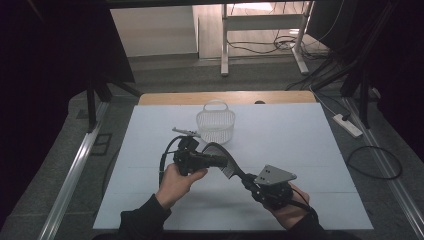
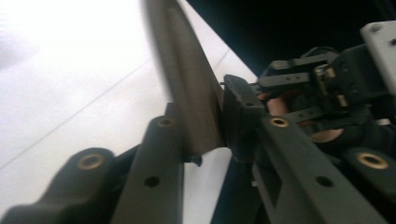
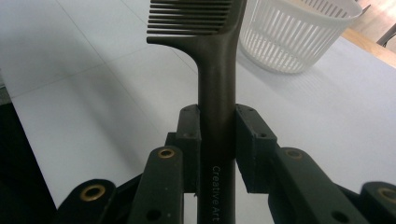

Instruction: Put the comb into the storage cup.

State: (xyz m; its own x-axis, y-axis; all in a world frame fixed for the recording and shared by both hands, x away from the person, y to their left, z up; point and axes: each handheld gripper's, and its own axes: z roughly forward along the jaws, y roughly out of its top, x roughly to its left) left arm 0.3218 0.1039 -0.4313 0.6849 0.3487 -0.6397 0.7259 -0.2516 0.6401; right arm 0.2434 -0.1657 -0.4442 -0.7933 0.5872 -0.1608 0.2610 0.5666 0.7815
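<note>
Dark comb at frame centre, right gripper clamped on its handle, left gripper closed on its toothed end, white basket above.

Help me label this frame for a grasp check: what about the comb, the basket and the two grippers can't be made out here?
- Comb: right gripper view cuts its teeth at the top edge; the left gripper view blurs it.
- Handle print: runs off the bottom edge after "Creative Art".
- Basket: contents too small in the high view; cropped in the right gripper view.
- Small grey item beside the basket: too small to identify.
- Left gripper and right gripper: pads too dark in the high view.
</note>
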